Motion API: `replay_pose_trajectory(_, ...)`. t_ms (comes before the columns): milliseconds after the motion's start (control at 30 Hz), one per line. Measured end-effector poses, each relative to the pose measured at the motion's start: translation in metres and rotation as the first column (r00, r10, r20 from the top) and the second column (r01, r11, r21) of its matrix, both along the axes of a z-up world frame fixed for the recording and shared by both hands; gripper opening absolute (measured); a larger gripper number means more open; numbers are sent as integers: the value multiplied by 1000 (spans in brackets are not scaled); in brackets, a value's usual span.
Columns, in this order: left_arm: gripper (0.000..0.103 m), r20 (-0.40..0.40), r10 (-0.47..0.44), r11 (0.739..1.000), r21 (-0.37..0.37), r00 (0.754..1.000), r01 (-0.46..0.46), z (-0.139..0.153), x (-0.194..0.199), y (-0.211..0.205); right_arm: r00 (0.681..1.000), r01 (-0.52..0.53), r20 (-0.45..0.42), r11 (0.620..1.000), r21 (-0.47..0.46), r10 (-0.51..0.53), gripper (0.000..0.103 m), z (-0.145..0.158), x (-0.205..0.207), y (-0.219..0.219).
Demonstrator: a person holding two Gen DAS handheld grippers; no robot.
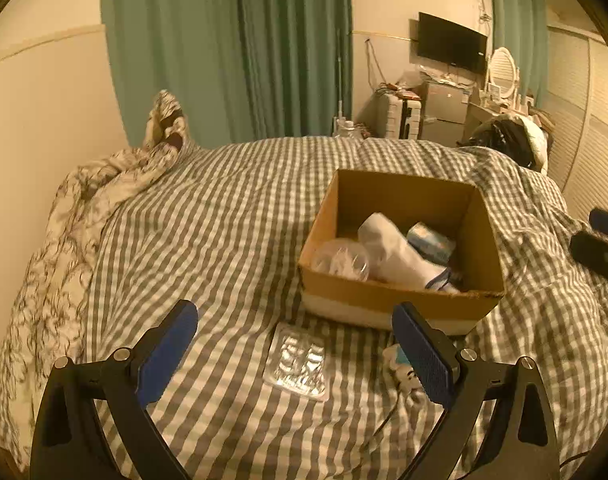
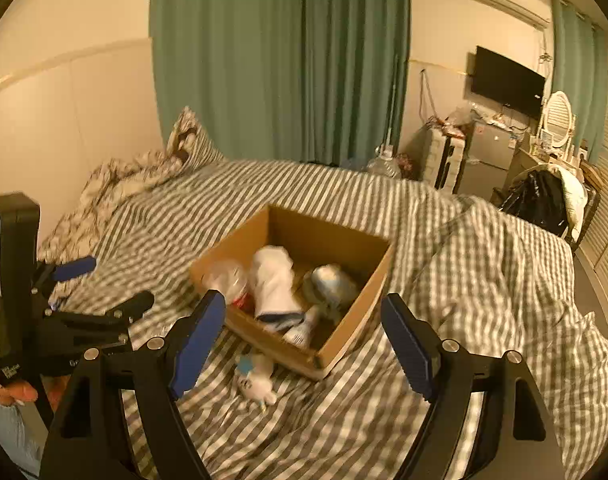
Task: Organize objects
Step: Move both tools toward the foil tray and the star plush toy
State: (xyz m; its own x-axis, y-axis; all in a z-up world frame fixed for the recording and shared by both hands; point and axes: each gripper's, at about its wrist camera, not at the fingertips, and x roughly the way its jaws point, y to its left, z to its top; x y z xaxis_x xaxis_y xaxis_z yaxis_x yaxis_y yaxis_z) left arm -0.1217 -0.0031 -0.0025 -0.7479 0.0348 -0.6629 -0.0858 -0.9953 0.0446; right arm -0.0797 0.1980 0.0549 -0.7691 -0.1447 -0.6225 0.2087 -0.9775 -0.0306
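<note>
Blue-padded fingers of the left gripper stand wide apart with nothing between them, hovering low over the checked bedspread. Between those fingers, flat on the bed, lies a clear plastic blister pack, just in front of the cardboard box and apart from it. Beside the right finger of this gripper, partly hidden by it, a small white and blue item lies on the cover close to the box's near wall; what it is cannot be told. Inside the open box rest a clear plastic container at the left, a white sock with a blue band across the middle, and a bluish packet toward the back right. From the right wrist view the right gripper is also spread wide and holds nothing, poised above the near corner of the box, with the small white and blue item on the bed just below and between its fingers. This view is blurred, so the box contents show only as vague shapes. At its left edge the left gripper appears from the side, held in a hand. A rumpled patterned quilt lies along the bed's left side beneath the green curtain.
</note>
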Motion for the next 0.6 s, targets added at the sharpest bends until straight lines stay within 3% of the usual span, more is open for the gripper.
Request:
replay_pose_trajectory(300, 100, 68, 45, 998, -49, 997, -41, -44, 3, -14, 991, -23, 129, 999, 35, 19, 80, -66, -6, -27)
replay_pose_trajectory(600, 101, 158, 57, 995, -94, 986, -42, -81, -8, -14, 957, -33, 291, 998, 58, 14, 80, -140, -29, -39)
